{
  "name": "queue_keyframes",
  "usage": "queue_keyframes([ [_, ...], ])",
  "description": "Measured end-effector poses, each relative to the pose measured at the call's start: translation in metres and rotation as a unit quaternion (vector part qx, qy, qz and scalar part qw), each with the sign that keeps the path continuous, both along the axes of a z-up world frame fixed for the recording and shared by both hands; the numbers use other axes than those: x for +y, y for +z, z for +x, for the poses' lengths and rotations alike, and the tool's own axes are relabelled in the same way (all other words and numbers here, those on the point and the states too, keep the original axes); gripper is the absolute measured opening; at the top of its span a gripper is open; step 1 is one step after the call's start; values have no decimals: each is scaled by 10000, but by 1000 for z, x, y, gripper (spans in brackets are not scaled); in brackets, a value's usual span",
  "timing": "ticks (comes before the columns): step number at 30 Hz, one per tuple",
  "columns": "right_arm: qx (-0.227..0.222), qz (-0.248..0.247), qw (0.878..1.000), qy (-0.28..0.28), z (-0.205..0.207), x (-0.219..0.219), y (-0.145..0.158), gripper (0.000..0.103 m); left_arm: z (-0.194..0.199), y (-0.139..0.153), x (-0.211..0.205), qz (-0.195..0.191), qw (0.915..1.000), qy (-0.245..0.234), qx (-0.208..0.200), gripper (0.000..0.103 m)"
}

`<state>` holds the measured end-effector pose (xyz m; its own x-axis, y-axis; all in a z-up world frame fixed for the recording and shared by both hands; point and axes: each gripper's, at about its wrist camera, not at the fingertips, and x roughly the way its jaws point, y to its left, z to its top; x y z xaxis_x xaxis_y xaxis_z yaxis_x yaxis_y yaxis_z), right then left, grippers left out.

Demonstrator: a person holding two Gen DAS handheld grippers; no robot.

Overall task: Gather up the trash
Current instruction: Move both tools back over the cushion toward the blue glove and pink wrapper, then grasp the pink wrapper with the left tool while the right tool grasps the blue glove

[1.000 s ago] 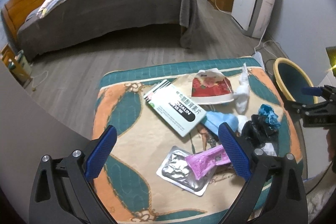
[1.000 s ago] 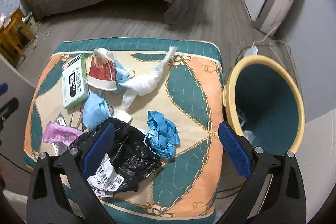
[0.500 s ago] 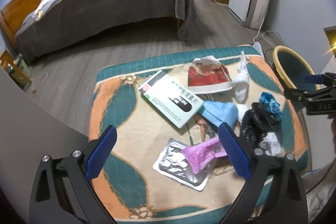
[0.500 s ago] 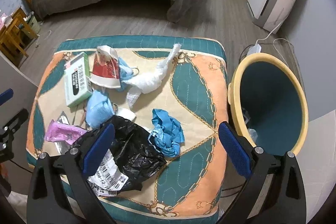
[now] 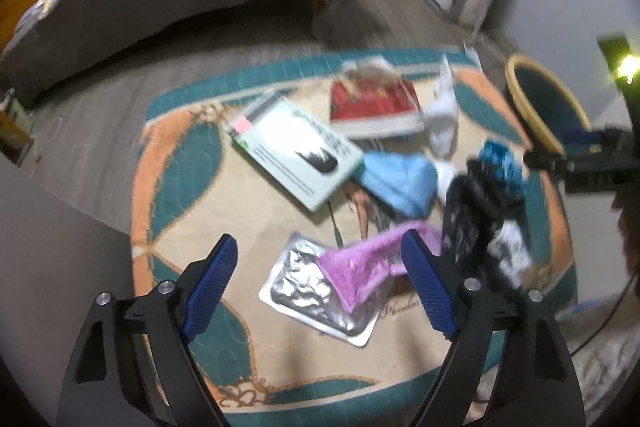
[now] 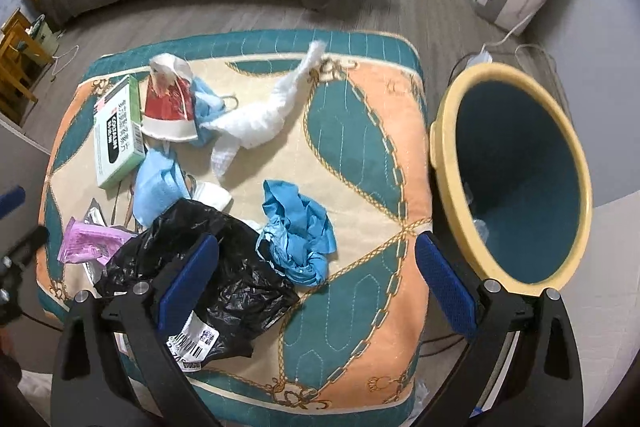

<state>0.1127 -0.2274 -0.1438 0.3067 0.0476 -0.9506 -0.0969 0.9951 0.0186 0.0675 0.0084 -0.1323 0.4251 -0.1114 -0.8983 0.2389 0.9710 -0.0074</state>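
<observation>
Blurring left view (image 5: 320, 167), hiding box print (image 5: 316, 151).

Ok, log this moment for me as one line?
phase: approach | left gripper: jaws closing, nothing pressed, above foil blister pack and pink wrapper | right gripper: open, empty, over blue glove | bin: beside cushion

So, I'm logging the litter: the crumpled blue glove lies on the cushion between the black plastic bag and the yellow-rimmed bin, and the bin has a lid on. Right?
Not quite: the bin is open, with no lid, as the right wrist view shows. The blue glove does lie between the black bag and the bin.
</observation>
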Motion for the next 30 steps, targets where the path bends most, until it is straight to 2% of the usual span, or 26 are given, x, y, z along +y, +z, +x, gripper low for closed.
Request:
queue_keyframes([
  [4, 229, -1, 9997, -35, 5, 1, -14, 85, 2, -18, -13, 243, 9990, -286, 237, 82],
  [7, 429, 53, 9991, -36, 8, 1, -27, 71, 5, -31, -20, 271, 9981, -361, 413, 73],
  [10, 622, 75, 9980, -39, 11, 1, -40, 56, 6, -43, -30, 408, 9959, -597, 537, 61],
  [12, 696, 150, 9975, -9, 13, 0, -45, 50, 5, -48, -36, 537, 9939, -742, 620, 49],
  [13, 699, 205, 9973, 25, 13, 0, -46, 42, 4, -50, -38, 556, 9932, -786, 652, 47],
  [14, 695, 235, 9973, 64, 14, 1, -46, 38, 4, -51, -39, 557, 9928, -827, 669, 37],
  [15, 681, 244, 9973, 88, 14, 2, -45, 38, 4, -50, -39, 568, 9926, -846, 661, 29],
  [21, 527, 345, 9980, 78, 14, 0, -35, 34, 3, -44, -33, 522, 9936, -790, 609, 7],
  [23, 456, 336, 9984, 82, 15, 1, -31, 34, 2, -42, -33, 549, 9936, -797, 589, 4],
  [28, 402, 467, 9981, 14, 14, -3, -24, 34, 1, -35, -35, 649, 9940, -819, 333, 5],
  [30, 346, 474, 9983, 15, 12, -2, -19, 34, -2, -34, -42, 693, 9925, -970, 277, 18],
])
